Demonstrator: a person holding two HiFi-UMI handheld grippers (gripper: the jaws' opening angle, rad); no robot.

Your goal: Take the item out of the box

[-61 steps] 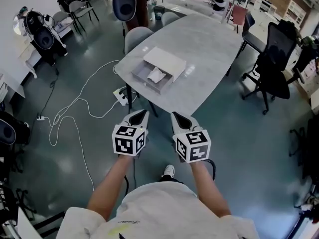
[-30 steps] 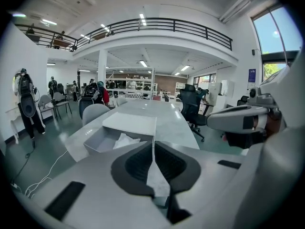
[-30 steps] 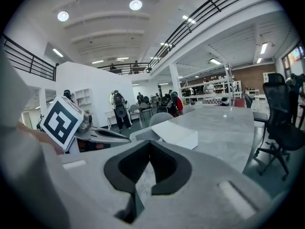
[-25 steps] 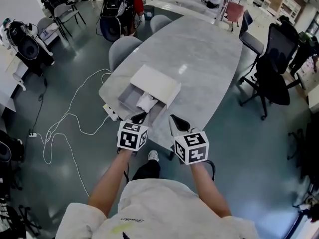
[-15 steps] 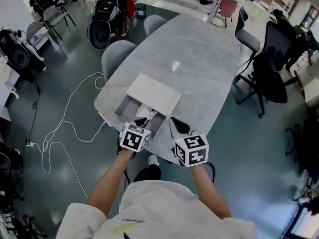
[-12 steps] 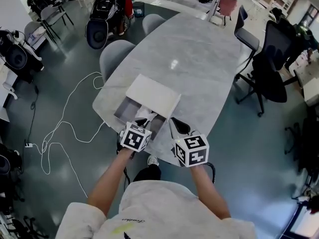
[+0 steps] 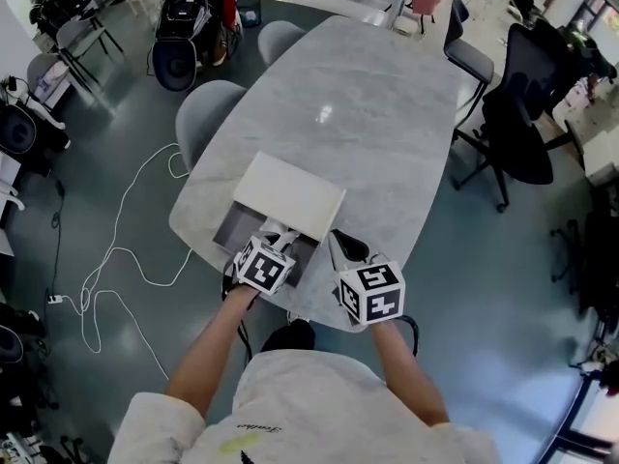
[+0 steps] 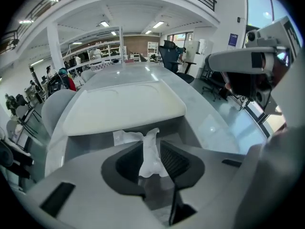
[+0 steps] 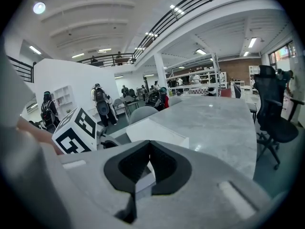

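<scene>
A white box lies near the front edge of the grey marble table, with its grey drawer slid out toward me. My left gripper reaches into the drawer. In the left gripper view its jaws are shut on a crumpled white item, which stands up between the pads in front of the box lid. My right gripper hovers just right of the drawer, shut and holding nothing. The box corner lies beyond it.
Two grey chairs stand at the table's left side. Black office chairs stand to the right. A white cable snakes over the floor on the left. The table's front edge is right under my grippers.
The view has closed in on the table. Both grippers moved forward. The left one went from short of the table edge into the open drawer, onto the white item.
</scene>
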